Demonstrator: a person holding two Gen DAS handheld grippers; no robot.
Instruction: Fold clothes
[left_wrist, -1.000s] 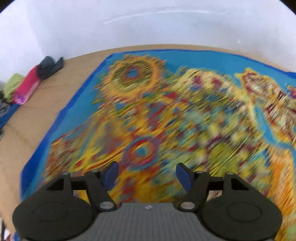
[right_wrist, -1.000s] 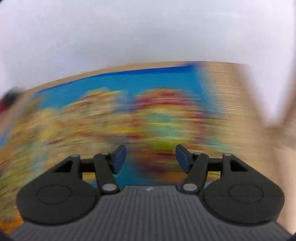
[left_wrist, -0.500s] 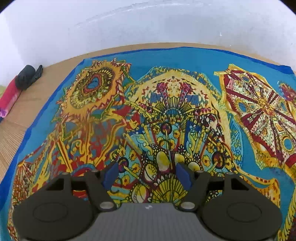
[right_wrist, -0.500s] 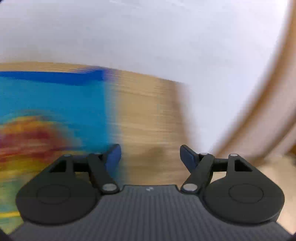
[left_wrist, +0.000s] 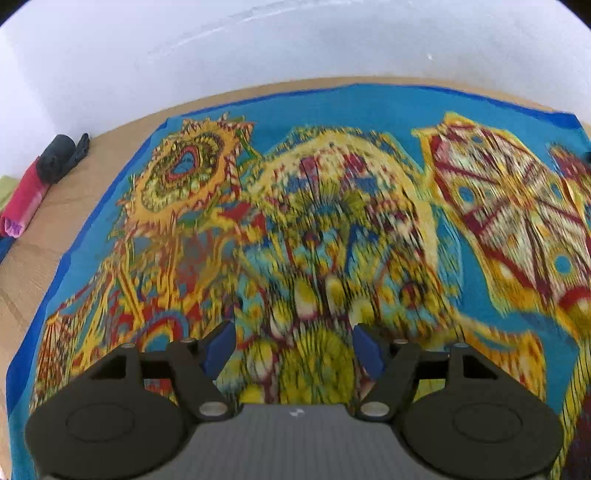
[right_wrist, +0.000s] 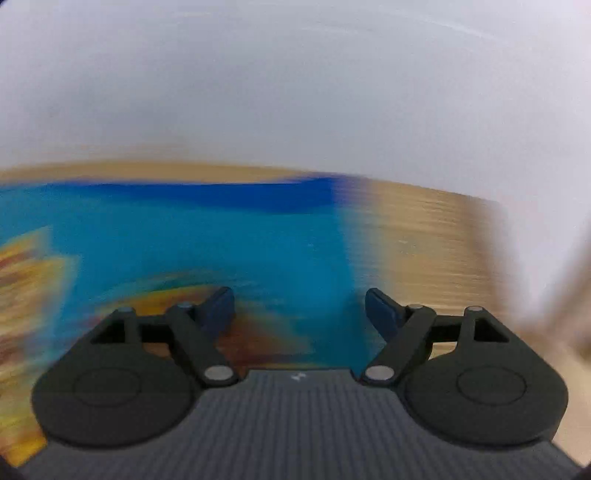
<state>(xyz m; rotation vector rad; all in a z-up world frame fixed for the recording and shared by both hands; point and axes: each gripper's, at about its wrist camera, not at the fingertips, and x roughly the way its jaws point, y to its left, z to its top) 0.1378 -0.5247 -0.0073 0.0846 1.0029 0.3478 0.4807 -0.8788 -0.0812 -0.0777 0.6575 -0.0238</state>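
A large blue cloth (left_wrist: 332, 206) with a yellow, red and green pattern lies spread flat on a wooden table (left_wrist: 96, 173). My left gripper (left_wrist: 293, 347) is open and empty, held above the cloth's middle. In the blurred right wrist view, my right gripper (right_wrist: 299, 310) is open and empty above the cloth's (right_wrist: 207, 236) far right corner, close to its right edge.
A rolled red and black cloth (left_wrist: 37, 181) and a green item (left_wrist: 7, 188) lie at the table's far left by the white wall (left_wrist: 258, 44). Bare wood (right_wrist: 424, 251) lies right of the cloth, and the table ends further right.
The left view has shifted slightly over the cloth and blurred again. The right gripper swung right past the cloth's edge, then back left over its corner. Both stay open.
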